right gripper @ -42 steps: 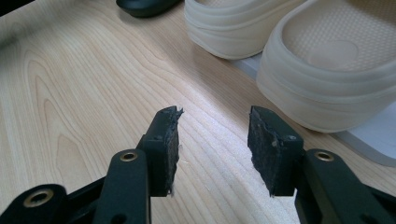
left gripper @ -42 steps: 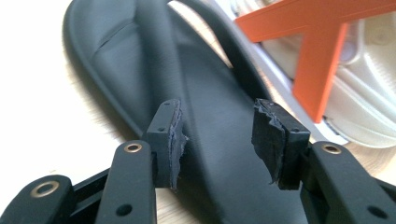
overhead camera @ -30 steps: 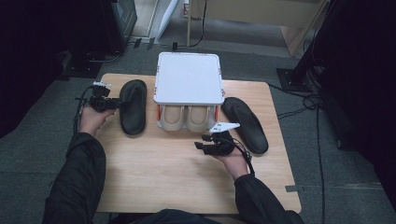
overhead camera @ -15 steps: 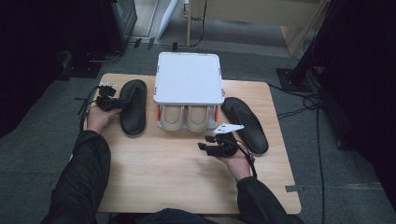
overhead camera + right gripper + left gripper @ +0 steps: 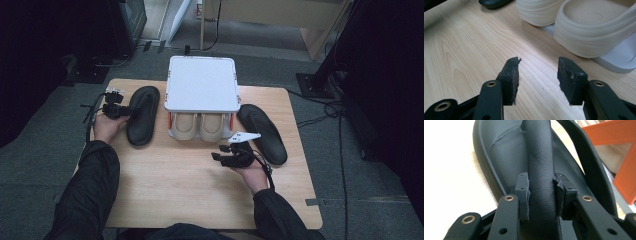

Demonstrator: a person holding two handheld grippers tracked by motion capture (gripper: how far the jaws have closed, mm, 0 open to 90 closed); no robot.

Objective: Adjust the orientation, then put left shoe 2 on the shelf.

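A wooden table [image 5: 175, 190] stands on grey carpet, its near half bare. Centred at the back, a white shelf box [image 5: 201, 82] holds beige slippers [image 5: 200, 126]. The left black sandal [image 5: 142, 114] lies lengthwise, pointing away, near the left edge. The left gripper [image 5: 541, 191] has just closed on its strap [image 5: 540, 157], seemingly firmly. The right gripper [image 5: 537, 75] hovers part-open, holding nothing.

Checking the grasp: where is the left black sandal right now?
High view: the left black sandal lies on the table's left side beside the white rack, its strap clamped by the left gripper.
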